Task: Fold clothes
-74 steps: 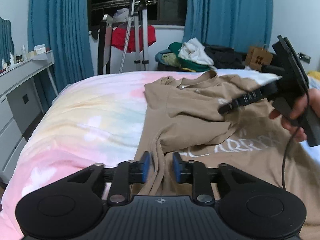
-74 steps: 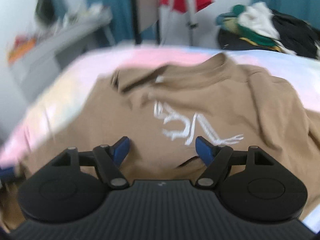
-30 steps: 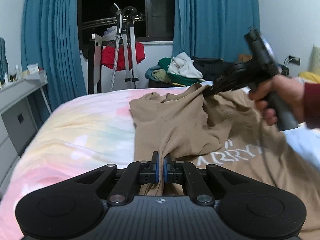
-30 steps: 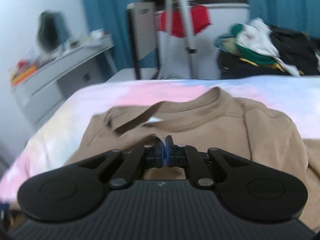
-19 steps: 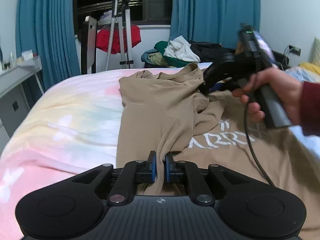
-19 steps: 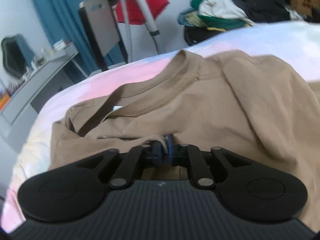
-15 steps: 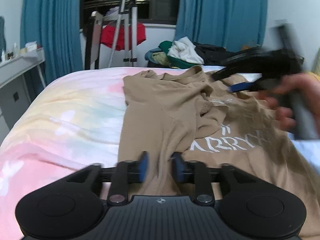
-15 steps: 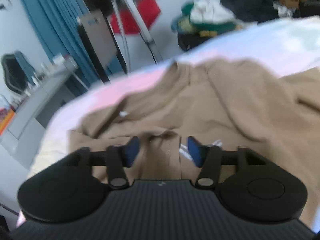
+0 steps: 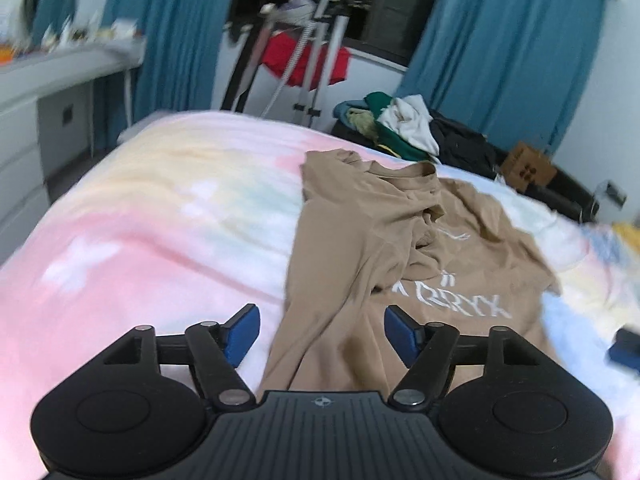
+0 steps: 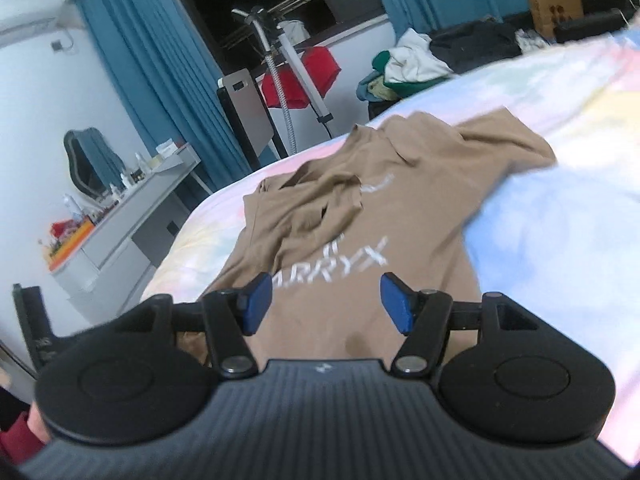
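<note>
shirt (image 9: 384,240): frame centre on bed (image 9: 160,216), one side folded over, rest spread | left tongs (image 9: 320,334): just opened wide, nothing gripped | right tongs (image 10: 326,304): wide, empty | left: other side, final folds

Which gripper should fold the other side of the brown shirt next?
Probably the right hand-held gripper: it is open over the T-shirt near its unfolded side. The left hand-held gripper, also open, sits by the already folded edge.
</note>
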